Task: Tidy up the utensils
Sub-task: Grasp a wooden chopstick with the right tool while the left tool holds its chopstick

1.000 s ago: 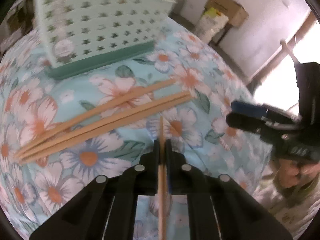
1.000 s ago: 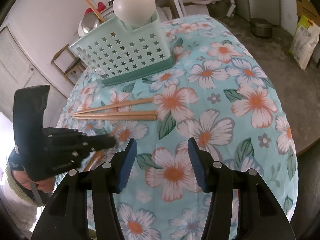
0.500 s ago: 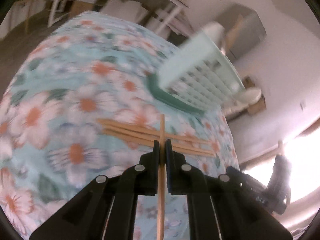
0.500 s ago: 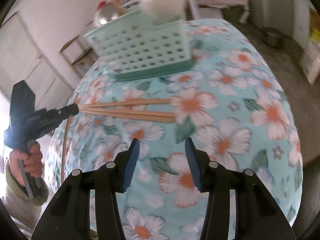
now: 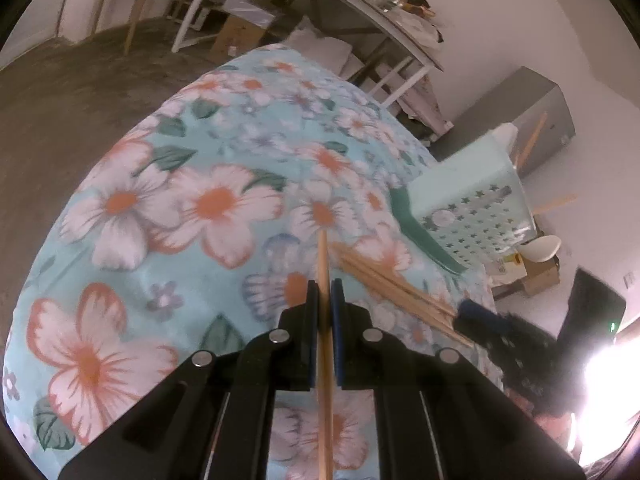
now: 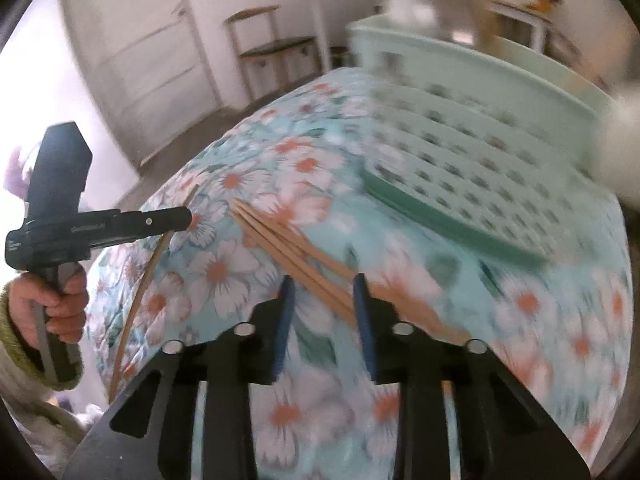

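Observation:
My left gripper is shut on a single wooden chopstick that runs straight back between its pads. The right wrist view shows that gripper at the left, with the chopstick hanging down from it. Several loose chopsticks lie in a bundle on the floral cloth. My right gripper straddles the bundle and its jaws are closing, still with a gap on each side. In the left wrist view it sits at the bundle's near end.
A mint green basket with star-shaped holes stands just beyond the bundle and holds a white spoon and upright chopsticks. In the right wrist view the basket is blurred. The table's round edge drops to bare floor.
The right gripper has moved in over the bundle of chopsticks and its jaws have narrowed around them. The left gripper has rolled and swung aside, still holding its chopstick.

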{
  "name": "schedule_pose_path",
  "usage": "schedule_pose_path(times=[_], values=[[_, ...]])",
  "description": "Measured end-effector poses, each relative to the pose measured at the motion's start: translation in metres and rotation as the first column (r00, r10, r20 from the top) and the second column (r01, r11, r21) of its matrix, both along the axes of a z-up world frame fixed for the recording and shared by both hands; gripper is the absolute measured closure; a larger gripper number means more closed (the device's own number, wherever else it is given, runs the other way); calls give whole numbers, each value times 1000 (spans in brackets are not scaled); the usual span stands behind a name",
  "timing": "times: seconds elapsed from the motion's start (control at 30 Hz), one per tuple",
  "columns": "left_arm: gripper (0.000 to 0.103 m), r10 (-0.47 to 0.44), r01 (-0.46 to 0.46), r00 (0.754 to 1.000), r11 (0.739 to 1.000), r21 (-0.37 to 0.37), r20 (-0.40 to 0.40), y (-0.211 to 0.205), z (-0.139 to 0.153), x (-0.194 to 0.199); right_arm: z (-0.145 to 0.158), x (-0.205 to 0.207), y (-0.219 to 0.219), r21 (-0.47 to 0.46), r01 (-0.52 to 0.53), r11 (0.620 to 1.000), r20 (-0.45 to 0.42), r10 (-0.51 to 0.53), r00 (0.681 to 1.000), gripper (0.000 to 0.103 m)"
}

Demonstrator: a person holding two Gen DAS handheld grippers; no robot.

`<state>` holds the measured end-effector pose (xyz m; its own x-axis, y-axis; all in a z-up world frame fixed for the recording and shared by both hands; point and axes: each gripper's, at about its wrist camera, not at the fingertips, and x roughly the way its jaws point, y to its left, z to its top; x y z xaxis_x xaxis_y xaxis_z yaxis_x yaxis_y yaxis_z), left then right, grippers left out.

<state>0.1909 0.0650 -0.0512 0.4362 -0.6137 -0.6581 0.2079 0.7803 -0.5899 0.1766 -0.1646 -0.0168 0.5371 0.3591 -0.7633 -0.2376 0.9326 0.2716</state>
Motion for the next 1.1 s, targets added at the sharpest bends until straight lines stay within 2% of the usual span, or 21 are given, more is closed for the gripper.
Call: schedule_pose_path(times=[0.1, 0.33, 0.47, 0.57, 0.63, 0.9, 1.0, 1.1], values=[[97, 11, -11, 1000, 1000, -4, -9, 6, -6, -2, -3, 20, 18, -54, -76, 996, 5, 76, 997, 88], [97, 20, -20, 1000, 999, -24, -21, 13, -10, -4, -13, 53, 53, -126, -238, 963, -21, 237, 971, 89], [97, 15, -16, 1000, 999, -29, -22, 13, -11, -3, -13, 62, 56, -122, -287, 950, -34, 284, 958, 89], [97, 12, -13, 1000, 999, -31, -26, 14, -12, -2, -10, 64, 62, -138, -335, 932, -49, 332, 942, 93], [97, 9, -10, 1000, 999, -30, -30, 14, -12, -2, -9, 62, 68, -179, -368, 913, -52, 365, 930, 94], [97, 8, -9, 999, 1000, -22, -41, 11, -14, -1, -12, 78, 83, -142, -412, 900, -80, 405, 911, 93], [97, 9, -9, 999, 1000, -16, -43, 11, -14, -1, -13, 87, 90, -116, -415, 903, -86, 407, 910, 93], [97, 13, -15, 999, 1000, -21, -49, 11, -15, 0, -12, 89, 95, -131, -404, 905, -87, 395, 914, 94]])
